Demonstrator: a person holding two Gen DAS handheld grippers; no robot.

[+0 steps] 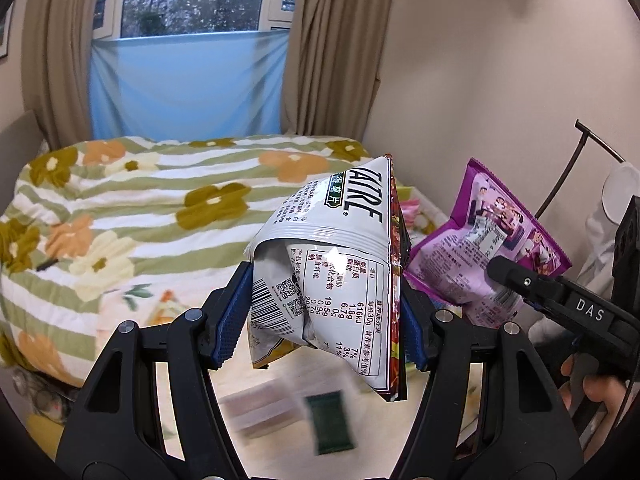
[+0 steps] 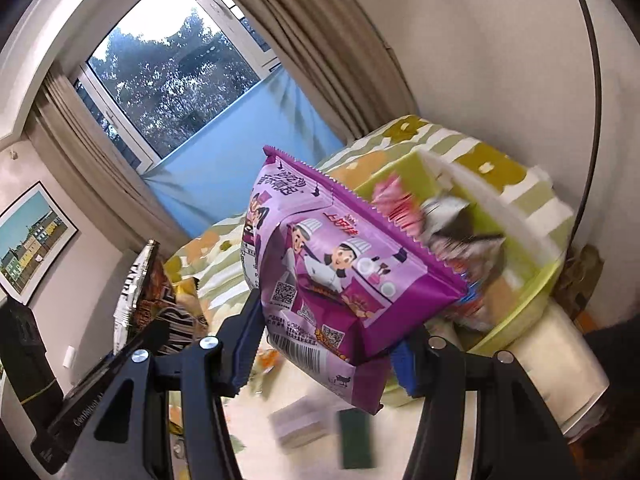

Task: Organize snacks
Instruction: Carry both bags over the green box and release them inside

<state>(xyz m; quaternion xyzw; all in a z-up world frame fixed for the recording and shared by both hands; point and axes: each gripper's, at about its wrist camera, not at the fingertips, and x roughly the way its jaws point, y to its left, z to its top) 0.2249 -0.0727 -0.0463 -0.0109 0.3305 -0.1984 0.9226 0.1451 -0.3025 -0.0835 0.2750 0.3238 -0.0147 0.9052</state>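
Observation:
My left gripper (image 1: 320, 316) is shut on a white chip bag (image 1: 332, 264) with black lettering and holds it in the air above the table. My right gripper (image 2: 328, 344) is shut on a purple snack bag (image 2: 332, 272) with cartoon chefs, also lifted. In the left wrist view the purple bag (image 1: 488, 244) and the right gripper (image 1: 516, 276) show at the right. The white chip bag (image 2: 140, 292) shows at the left of the right wrist view. A lime green bin (image 2: 520, 272) holding several snack packets sits just beyond the purple bag.
A dark green packet (image 1: 330, 420) and a clear box (image 1: 260, 412) lie blurred on the light table below. A bed with a flowered quilt (image 1: 140, 208) stands behind. A window with beige curtains (image 1: 192, 0) and a black stand (image 1: 568, 172) are at the wall.

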